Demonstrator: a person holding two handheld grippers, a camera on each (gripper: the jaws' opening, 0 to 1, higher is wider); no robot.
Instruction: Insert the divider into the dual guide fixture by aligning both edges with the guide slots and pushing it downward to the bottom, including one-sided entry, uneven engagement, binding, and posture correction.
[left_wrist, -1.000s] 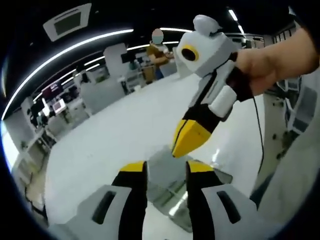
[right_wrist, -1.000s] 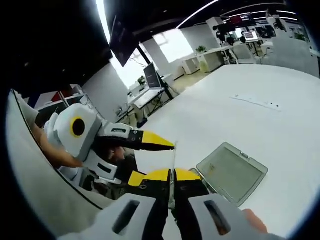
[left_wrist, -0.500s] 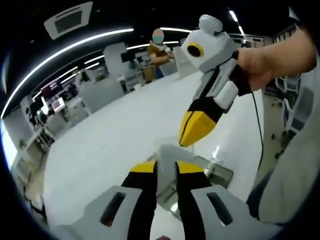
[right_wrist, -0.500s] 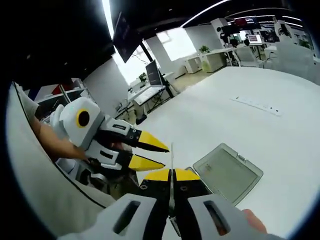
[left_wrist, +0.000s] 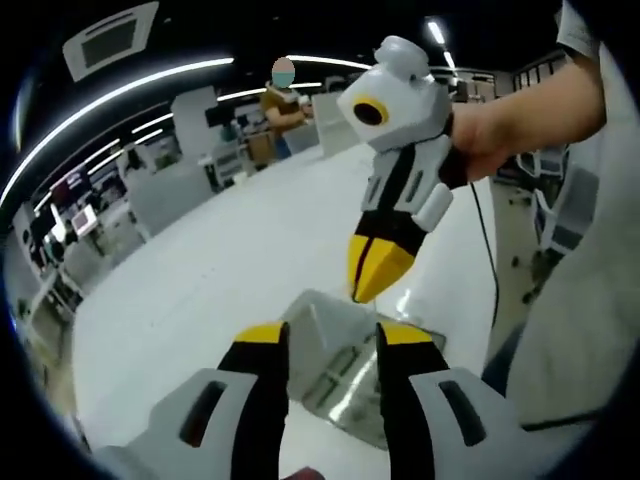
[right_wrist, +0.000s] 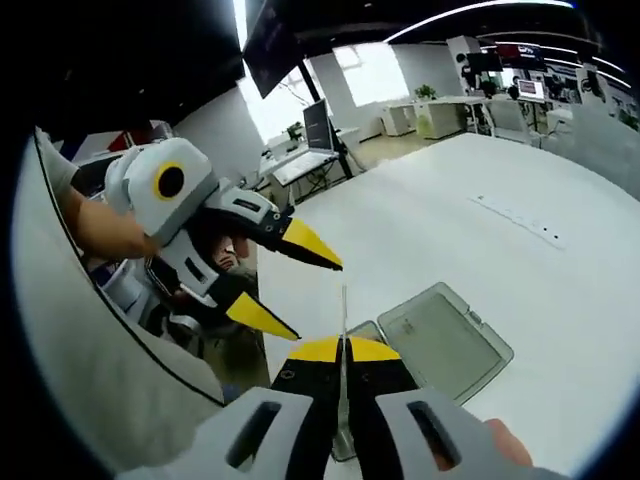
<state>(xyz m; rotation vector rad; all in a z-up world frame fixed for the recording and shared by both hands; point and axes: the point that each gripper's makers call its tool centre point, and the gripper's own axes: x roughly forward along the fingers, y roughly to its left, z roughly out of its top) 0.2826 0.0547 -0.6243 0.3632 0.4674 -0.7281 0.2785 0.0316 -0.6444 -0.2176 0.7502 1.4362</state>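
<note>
Fixture (right_wrist: 445, 340) on table (right_wrist: 520, 250) (gripper (right_wrist: 345, 352) above).

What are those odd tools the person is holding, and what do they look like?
Each is a handheld two-jaw gripper. The right gripper has a white and grey body, black jaws with yellow tips, a rounded head with a yellow-ringed lens, and a thin black cable. The left gripper looks the same. A light grey sleeve is worn.

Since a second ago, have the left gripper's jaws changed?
Yes. In the right gripper view the left gripper has opened wide beside the divider; its jaws were close together.
</note>
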